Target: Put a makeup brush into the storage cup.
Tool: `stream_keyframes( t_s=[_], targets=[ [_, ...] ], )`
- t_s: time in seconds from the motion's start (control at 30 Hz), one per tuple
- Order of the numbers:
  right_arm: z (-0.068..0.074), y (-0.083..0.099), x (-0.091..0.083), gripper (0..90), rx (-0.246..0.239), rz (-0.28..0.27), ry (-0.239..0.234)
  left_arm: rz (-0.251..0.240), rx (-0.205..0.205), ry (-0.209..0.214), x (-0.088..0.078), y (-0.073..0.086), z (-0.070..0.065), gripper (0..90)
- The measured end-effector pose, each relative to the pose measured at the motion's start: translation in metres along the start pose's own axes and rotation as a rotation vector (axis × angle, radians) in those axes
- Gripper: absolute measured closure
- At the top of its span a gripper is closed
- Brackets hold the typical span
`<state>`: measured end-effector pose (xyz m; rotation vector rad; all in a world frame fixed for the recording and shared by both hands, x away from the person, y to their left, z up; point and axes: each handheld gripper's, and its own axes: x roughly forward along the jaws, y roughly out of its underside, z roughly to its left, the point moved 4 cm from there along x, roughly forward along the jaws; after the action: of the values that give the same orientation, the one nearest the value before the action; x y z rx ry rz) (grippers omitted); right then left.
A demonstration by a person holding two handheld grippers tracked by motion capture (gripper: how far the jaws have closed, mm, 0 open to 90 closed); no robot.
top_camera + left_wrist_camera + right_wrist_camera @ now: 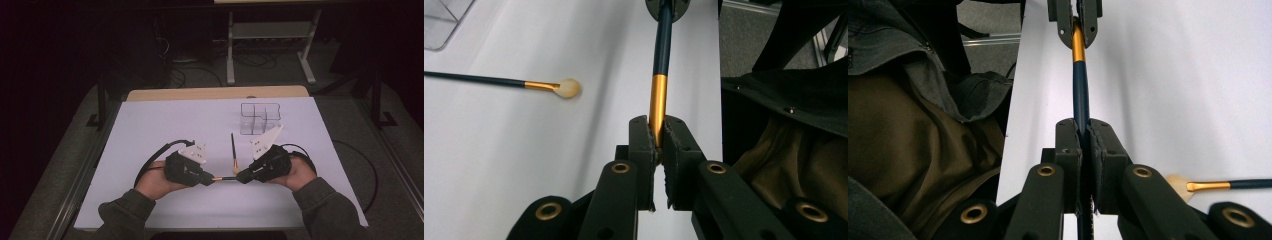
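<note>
White sheeting covered the table (165, 125), with dark floor and a metal stand beyond it. I held one brush (226, 178) level between my two grippers, low over the near part of the sheet: my left gripper (209, 178) was clamped on its gold ferrule (657, 102), and my right gripper (241, 177) was clenched on the dark handle (1080, 92). Whether the bristle end sat inside my left jaws I could not tell. A second brush (233, 150) lay on the sheet just beyond my hands, its pale tip toward me and its handle pointing at the clear organizer (259, 119), which stood well apart at the far right and looked empty. So I judged the work barely begun: one brush lifted and shared between both hands, the other untouched, neither yet in a compartment. My forearms came in from the near edge, both hands turned inward so the grippers faced each other nose to nose.
</note>
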<state>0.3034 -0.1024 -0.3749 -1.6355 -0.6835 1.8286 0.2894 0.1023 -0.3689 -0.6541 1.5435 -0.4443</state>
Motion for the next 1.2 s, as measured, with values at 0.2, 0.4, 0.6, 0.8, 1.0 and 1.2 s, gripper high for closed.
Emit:
stream_keyframes(
  t_s=[0.2,0.4,0.6,0.8,1.0,1.2],
  targets=[
    [0.0,0.003,0.003,82.7,-0.008,0.014,-0.011,0.027,0.019,0.01,0.003,0.0,-0.001,84.6],
    [0.0,0.005,0.006,82.1,-0.006,0.027,-0.021,0.029,0.028,0.015,0.002,-0.001,-0.002,85.1],
    [0.0,0.006,0.007,81.6,-0.003,0.029,-0.026,0.031,0.034,0.017,0.001,-0.001,-0.003,85.2],
    [-0.001,0.006,0.01,80.3,0.002,0.048,-0.03,0.03,0.034,0.016,0.001,-0.002,-0.003,85.3],
    [-0.001,0.006,0.014,76.7,0.0,0.06,-0.033,0.022,0.03,0.013,0.0,-0.002,-0.004,85.3],
    [-0.003,0.004,0.014,66.5,0.011,0.057,-0.029,0.034,0.035,0.011,0.0,-0.003,-0.003,85.4]
  ],
)
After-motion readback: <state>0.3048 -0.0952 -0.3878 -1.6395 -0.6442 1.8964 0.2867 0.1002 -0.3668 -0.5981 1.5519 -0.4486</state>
